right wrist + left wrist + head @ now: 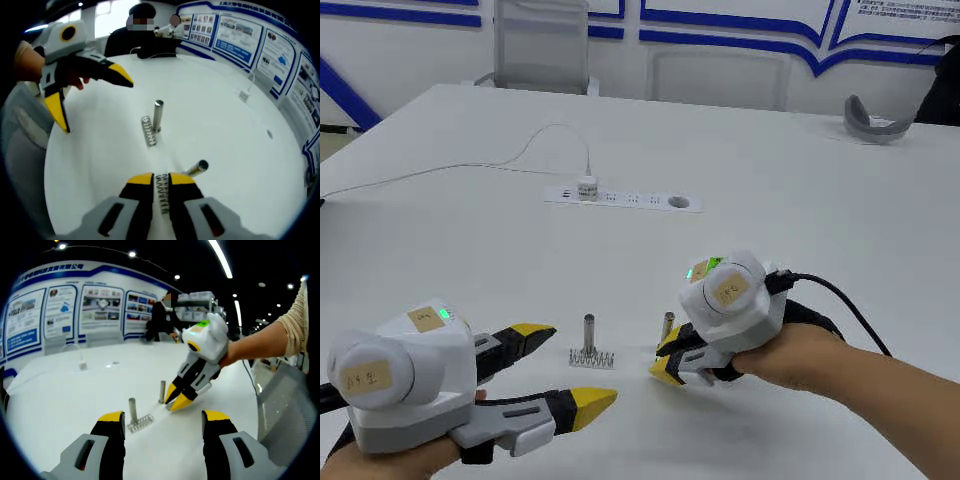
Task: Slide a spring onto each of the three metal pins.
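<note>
Spring (161, 196) sits pinched in right tool (161, 178) angled tableward; left tool (163, 415) hovers wide open.

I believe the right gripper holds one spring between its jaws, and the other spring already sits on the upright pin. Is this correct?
Not quite. The right gripper does hold one spring, but the other spring is not on the upright pin: it lies on the table beside that pin, as the right gripper view shows.
</note>
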`<control>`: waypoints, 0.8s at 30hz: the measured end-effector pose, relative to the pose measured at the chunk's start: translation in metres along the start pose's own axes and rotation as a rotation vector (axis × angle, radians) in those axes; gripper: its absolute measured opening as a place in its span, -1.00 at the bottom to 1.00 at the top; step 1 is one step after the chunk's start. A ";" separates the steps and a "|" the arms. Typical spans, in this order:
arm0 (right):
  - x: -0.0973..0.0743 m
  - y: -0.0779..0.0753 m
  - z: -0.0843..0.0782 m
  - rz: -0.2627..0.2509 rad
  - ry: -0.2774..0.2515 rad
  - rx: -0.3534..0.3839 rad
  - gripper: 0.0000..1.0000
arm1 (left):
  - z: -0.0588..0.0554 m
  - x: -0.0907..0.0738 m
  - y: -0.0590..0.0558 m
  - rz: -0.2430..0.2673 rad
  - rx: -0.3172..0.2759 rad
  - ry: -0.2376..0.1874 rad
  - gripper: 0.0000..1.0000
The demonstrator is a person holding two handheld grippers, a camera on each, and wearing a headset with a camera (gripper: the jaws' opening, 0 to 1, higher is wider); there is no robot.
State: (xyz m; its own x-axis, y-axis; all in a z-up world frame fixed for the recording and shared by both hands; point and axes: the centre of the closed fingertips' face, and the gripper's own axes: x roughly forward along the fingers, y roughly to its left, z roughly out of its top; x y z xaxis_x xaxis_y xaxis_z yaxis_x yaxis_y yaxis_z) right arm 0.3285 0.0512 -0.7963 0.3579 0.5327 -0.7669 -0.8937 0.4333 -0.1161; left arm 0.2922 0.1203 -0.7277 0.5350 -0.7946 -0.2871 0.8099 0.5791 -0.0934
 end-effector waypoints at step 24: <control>-0.009 0.009 0.004 0.007 -0.027 0.070 -0.76 | 0.000 0.000 -0.001 -0.006 -0.002 -0.002 0.25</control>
State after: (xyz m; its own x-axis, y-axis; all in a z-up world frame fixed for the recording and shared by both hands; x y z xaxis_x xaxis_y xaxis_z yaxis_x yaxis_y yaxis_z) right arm 0.3184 0.0530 -0.7876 0.3593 0.5549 -0.7503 -0.8756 0.4786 -0.0652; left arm 0.2916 0.1195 -0.7281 0.5308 -0.7981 -0.2851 0.8125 0.5749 -0.0968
